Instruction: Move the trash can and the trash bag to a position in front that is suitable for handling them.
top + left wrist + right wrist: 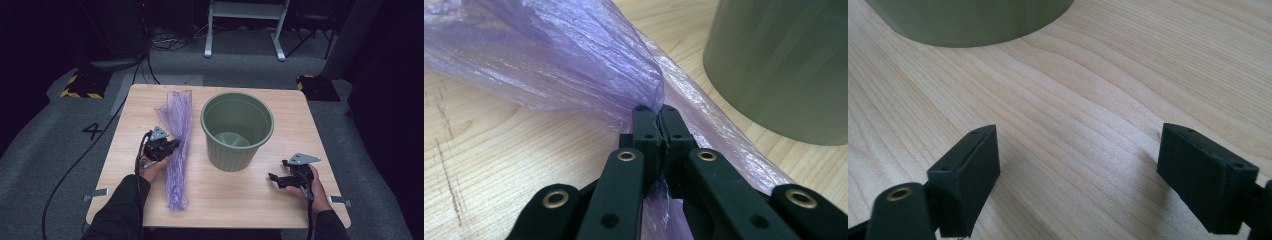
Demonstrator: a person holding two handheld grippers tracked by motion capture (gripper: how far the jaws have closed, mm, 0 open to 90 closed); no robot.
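The left gripper is pinching the crinkled purple plastic bag in closed jaws, while the right gripper is waiting wide-jawed on the bench, leaving the empty green plastic bin unlined.

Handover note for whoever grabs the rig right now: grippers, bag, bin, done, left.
Left gripper: shut on the purple bag, pinching a fold of film about midway along its length.
Right gripper: open, holding nothing, low over bare wood on the near right of the table.
Purple bag: unopened, lying stretched lengthwise on the table left of the green bin, apart from it.
Green bin: upright, mid-table, unlined; what sits at its bottom I cannot make out.
Done: bag gripped by the left.
Left, probably: take a second hold with the right, open the bag, line the bin.
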